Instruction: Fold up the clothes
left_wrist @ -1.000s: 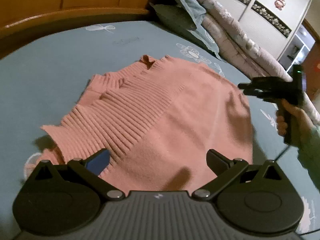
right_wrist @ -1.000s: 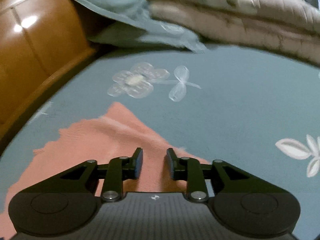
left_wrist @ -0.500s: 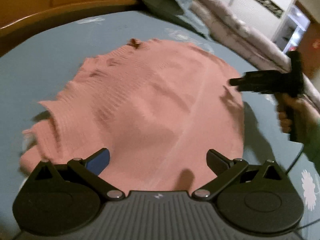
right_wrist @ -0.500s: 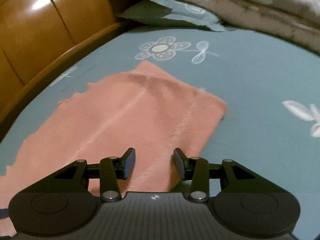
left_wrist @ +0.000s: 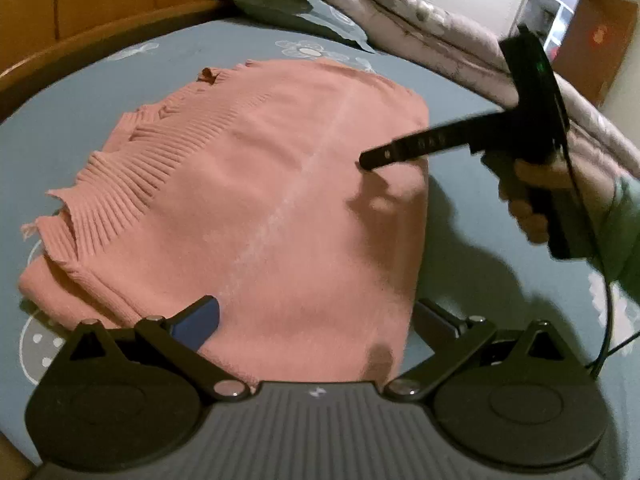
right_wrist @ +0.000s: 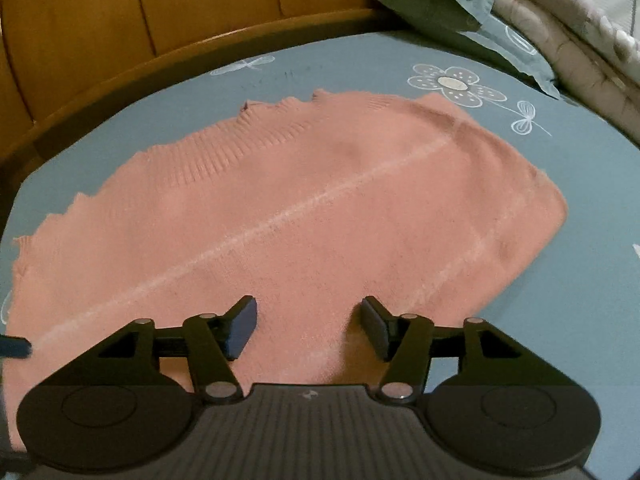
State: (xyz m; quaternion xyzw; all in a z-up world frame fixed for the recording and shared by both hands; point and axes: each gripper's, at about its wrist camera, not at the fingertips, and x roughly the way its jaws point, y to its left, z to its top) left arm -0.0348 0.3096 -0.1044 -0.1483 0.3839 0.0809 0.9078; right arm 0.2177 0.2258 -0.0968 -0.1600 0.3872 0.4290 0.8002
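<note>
- Pink sweater [left_wrist: 256, 200] lies folded and flat on the blue flowered bedsheet [left_wrist: 100, 92], filling the centre of both wrist views. Its ribbed hem runs along the upper left edge; a pale crease crosses it diagonally.
- Left gripper [left_wrist: 316, 320], lower part of the left wrist view: jaws stand wide apart, nothing pinched. The sweater's near edge is hidden behind the gripper body.
- Right gripper [right_wrist: 308, 326], bottom of the right wrist view: jaws are opening, with fabric beneath the gap but not clamped.
- In the left wrist view the right gripper [left_wrist: 374, 158] shows blurred at right; whether its tips touch the cloth cannot be told.
- Hand [left_wrist: 532, 200] holding it is cut off at the right edge.
- Quilt [left_wrist: 420, 28] and wooden headboard [right_wrist: 160, 12] are partly cropped at the top.
</note>
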